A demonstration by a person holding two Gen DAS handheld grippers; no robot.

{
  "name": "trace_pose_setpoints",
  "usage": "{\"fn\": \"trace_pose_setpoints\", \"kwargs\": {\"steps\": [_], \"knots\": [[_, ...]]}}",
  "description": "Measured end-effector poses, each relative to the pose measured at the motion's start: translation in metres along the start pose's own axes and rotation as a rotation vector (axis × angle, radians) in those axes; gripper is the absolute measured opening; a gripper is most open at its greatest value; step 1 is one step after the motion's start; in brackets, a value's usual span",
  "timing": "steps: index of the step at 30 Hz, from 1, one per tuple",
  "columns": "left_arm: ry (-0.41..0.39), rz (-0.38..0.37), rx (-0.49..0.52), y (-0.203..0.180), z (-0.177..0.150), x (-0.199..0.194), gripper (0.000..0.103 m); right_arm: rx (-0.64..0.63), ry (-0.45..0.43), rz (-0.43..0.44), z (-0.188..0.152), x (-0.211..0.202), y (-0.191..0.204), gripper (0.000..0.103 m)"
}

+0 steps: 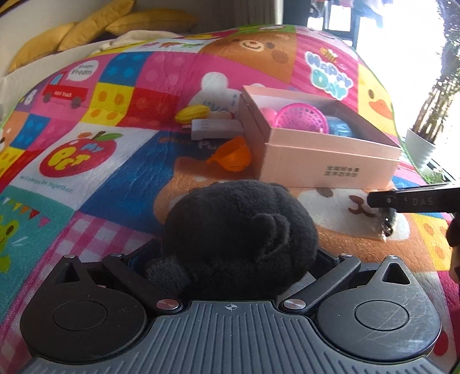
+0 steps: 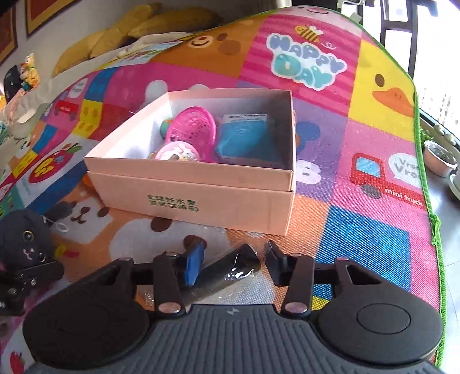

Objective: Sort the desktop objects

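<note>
My left gripper (image 1: 238,253) is shut on a black plush toy (image 1: 241,230), which hides its fingertips; the same plush (image 2: 26,241) shows at the left edge of the right wrist view. My right gripper (image 2: 234,264) stands low over the play mat (image 2: 359,244). A dark cylinder in clear wrap (image 2: 227,273) lies slantwise between its jaws. The blue pad (image 2: 195,264) is at the cylinder and the other finger (image 2: 277,267) stands a little apart. Just beyond sits an open pink cardboard box (image 2: 201,198) holding a pink basket (image 2: 192,129), a blue packet (image 2: 244,138) and a round pink tin (image 2: 178,152).
Left of the pink box (image 1: 330,161) lie an orange toy cup (image 1: 233,156), a small grey-white box (image 1: 215,129) and a yellow toy corn (image 1: 191,113). The mat's green edge (image 2: 431,230) runs down the right, with plant pots (image 2: 440,158) beyond. Yellow cushions (image 1: 115,26) lie at the back.
</note>
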State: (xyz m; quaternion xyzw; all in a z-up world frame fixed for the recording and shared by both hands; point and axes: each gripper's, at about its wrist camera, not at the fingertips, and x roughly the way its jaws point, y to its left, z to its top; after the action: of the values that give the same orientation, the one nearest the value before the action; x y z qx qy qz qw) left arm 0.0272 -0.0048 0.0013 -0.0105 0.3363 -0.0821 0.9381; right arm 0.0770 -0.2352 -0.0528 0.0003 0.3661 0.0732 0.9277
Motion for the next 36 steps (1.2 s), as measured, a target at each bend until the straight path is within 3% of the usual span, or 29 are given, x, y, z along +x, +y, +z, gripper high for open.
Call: {"fn": "trace_pose_setpoints", "kwargs": {"steps": [4,6,8,9,11,13,15,19,22,24,26,30,32,36], "knots": [[-0.062,-0.105,0.125,-0.016,-0.007,-0.011,0.103,0.016,0.018,0.003,-0.015,-0.019,-0.006,0.046],[-0.066,-0.094,0.167,-0.024,-0.008,-0.011,0.103,0.031,0.036,0.045,-0.026,-0.037,-0.011,0.054],[-0.052,-0.080,0.175,-0.026,-0.007,-0.009,0.103,0.017,-0.010,0.058,-0.038,-0.058,-0.011,0.069],[-0.044,-0.076,0.166,-0.025,-0.007,-0.007,0.103,-0.021,-0.048,0.042,-0.043,-0.067,-0.008,0.072],[-0.026,-0.070,0.140,-0.021,-0.005,-0.005,0.103,-0.101,-0.100,0.009,-0.048,-0.076,-0.002,0.087],[-0.019,-0.059,0.112,-0.017,-0.004,-0.004,0.103,-0.112,-0.080,0.032,-0.046,-0.073,-0.001,0.094],[-0.021,-0.055,0.087,-0.013,-0.004,-0.004,0.103,-0.114,-0.029,0.090,-0.046,-0.066,0.002,0.094],[0.002,-0.056,0.029,-0.003,-0.002,-0.001,0.103,-0.192,-0.012,0.113,-0.059,-0.064,0.022,0.094],[0.002,-0.058,0.022,-0.002,-0.002,-0.001,0.103,-0.150,0.002,0.295,-0.065,-0.073,0.025,0.095],[0.002,-0.058,0.023,-0.002,-0.002,-0.001,0.103,-0.158,-0.008,0.348,-0.068,-0.078,0.031,0.095],[0.003,-0.059,0.020,-0.003,-0.002,-0.001,0.103,-0.187,-0.043,0.314,-0.067,-0.082,0.034,0.095],[0.003,-0.059,0.020,-0.002,-0.002,-0.001,0.103,-0.306,-0.143,0.096,-0.065,-0.086,0.035,0.101],[0.002,-0.060,0.019,-0.002,-0.002,-0.001,0.103,-0.386,-0.165,0.028,-0.068,-0.082,0.036,0.103],[0.003,-0.059,0.021,-0.002,-0.002,-0.001,0.103,-0.380,-0.089,0.099,-0.062,-0.064,0.029,0.103]]}}
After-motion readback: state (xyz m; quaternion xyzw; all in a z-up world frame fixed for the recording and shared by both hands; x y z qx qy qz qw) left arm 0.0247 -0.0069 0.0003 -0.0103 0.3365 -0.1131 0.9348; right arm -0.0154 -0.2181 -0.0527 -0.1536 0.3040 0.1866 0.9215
